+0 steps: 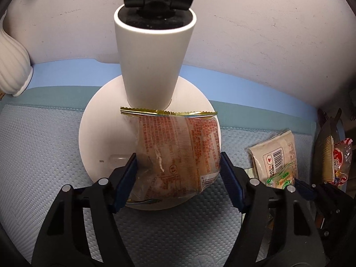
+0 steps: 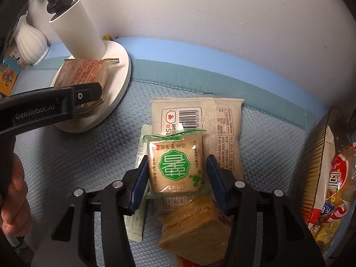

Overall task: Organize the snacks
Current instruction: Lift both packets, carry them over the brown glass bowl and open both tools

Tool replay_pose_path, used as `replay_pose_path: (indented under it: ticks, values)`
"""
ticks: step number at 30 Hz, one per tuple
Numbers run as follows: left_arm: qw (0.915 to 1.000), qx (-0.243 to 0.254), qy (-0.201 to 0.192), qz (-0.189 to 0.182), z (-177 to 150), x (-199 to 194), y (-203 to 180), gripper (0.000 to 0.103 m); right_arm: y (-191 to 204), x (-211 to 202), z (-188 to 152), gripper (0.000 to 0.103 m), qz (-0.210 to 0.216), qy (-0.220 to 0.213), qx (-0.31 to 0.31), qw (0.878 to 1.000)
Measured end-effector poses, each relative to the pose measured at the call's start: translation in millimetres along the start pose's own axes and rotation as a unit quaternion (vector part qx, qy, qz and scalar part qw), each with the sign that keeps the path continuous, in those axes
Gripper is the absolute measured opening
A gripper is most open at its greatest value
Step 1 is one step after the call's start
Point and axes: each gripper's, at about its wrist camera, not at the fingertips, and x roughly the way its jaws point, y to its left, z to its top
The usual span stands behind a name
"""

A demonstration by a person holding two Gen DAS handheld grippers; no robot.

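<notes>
Blue-padded left gripper [image 1: 178,173] fingers clamp an orange-print packet [image 1: 175,153] over the lamp base [image 1: 98,133]. Right gripper [image 2: 176,178] fingers straddle a green-label snack [image 2: 175,166], slightly apart from it, with a beige packet [image 2: 222,120] at 12 o'clock.

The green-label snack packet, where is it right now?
Right wrist view, centre: green-label packet sits between the right gripper's open fingers, atop the barcode pouch.
</notes>
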Motion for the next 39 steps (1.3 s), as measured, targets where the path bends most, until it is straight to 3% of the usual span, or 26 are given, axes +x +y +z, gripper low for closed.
replay_pose_path:
  ticks: [7, 13, 20, 23, 28, 33, 39]
  values:
    - [0.9999, 0.013, -0.006, -0.005, -30, -28, 5, 0.067, -8, -7, -3, 0.044, 0.023, -0.003, 0.019, 1.000]
    - [0.9997, 0.010, -0.022, -0.003, -63, -67, 24, 0.067, 0, -39, -14, 0.044, 0.046, -0.026, 0.024, 0.998]
    - [0.9996, 0.005, -0.027, 0.007, -103, -103, 44, 0.067, 33, -64, -62, 0.044, 0.085, -0.014, 0.015, 0.996]
    - [0.9999, 0.003, -0.013, 0.008, -121, -100, 57, 0.067, 40, -56, -91, 0.044, 0.109, 0.019, 0.025, 0.994]
    - [0.9996, 0.004, 0.023, 0.016, -157, -72, 61, 0.067, 56, -27, -128, 0.044, 0.106, 0.063, 0.040, 0.992]
    - [0.9988, 0.031, 0.025, 0.029, -174, -64, 58, 0.067, 62, -22, -141, 0.047, 0.103, 0.064, 0.048, 0.991]
    - [0.9987, 0.032, 0.030, 0.026, -180, -63, 60, 0.073, 65, -23, -150, 0.061, 0.104, 0.066, 0.062, 0.990]
